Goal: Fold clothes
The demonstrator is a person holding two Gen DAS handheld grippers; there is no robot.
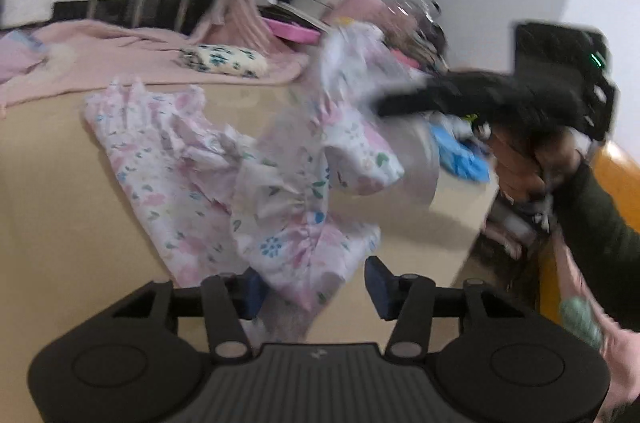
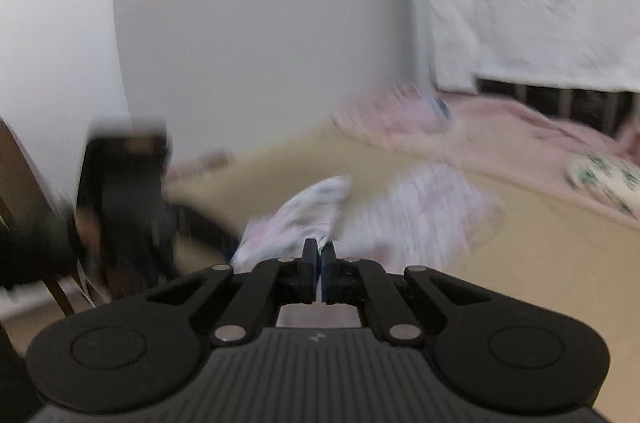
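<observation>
My right hand-held gripper [image 2: 319, 255] is clamped tight on a pinch of the floral garment [image 1: 256, 183], lifting one end off the beige table [image 1: 60, 203] while the rest trails crumpled across it. My left hand-held gripper [image 1: 316, 289] stands partly open, its blue pads [image 1: 378, 287] either side of the near hem but not pressing on it. To do this well, I'd close the left on that hem before raising the right further, then draw the two apart so the cloth hangs flat, clear of the pink blanket [image 1: 120, 51] behind
</observation>
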